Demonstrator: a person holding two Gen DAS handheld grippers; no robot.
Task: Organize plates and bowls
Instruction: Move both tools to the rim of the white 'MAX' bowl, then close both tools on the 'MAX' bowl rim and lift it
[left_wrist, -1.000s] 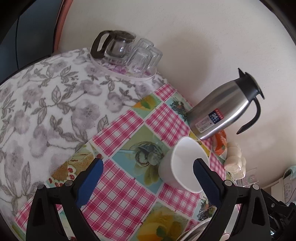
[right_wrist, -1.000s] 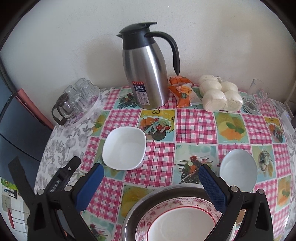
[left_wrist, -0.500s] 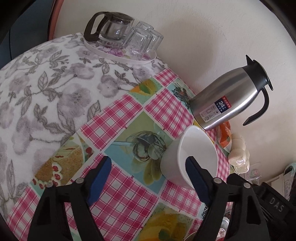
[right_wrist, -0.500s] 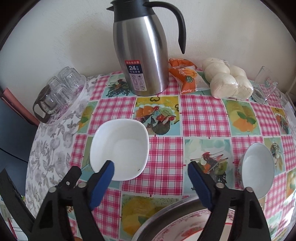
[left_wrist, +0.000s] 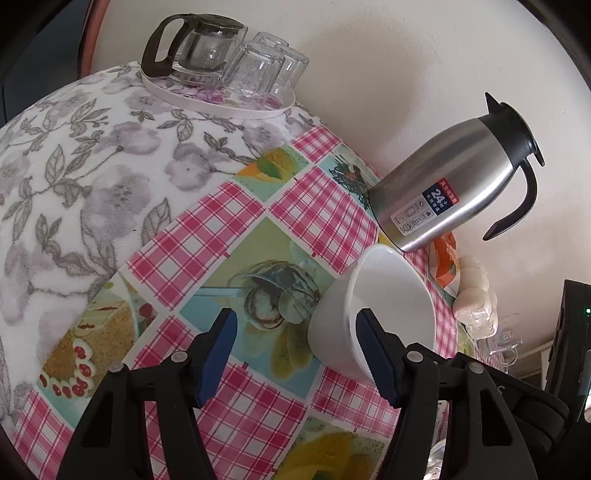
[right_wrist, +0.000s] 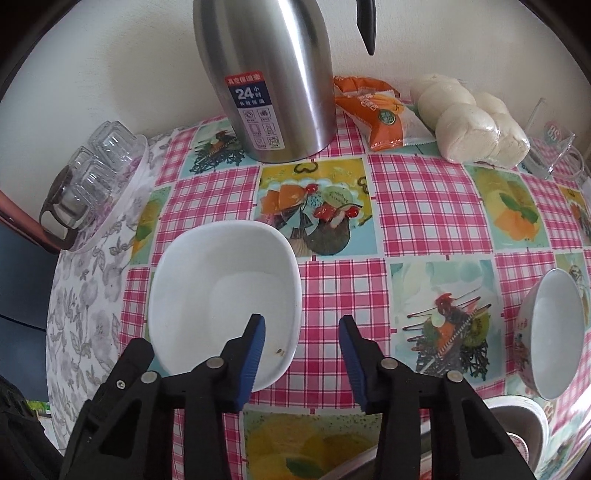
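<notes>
Both tongs released, converging on square white bowl (right_wrist: 225, 295) on checked tabletop (right_wrist: 417, 206). Right tongs (right_wrist: 301, 354) straddle its near rim — left tongs (left_wrist: 295, 354) straddle its side wall. Step judged: pick-up approach; next, clamp the rim, then lift toward the round bowl (right_wrist: 554, 332) for stacking.

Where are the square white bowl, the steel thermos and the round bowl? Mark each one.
square white bowl (right_wrist: 221, 291): right wrist view, inner floor.
steel thermos (right_wrist: 273, 74): right wrist view, steel body.
round bowl (right_wrist: 557, 339): right wrist view, white inside.
</notes>
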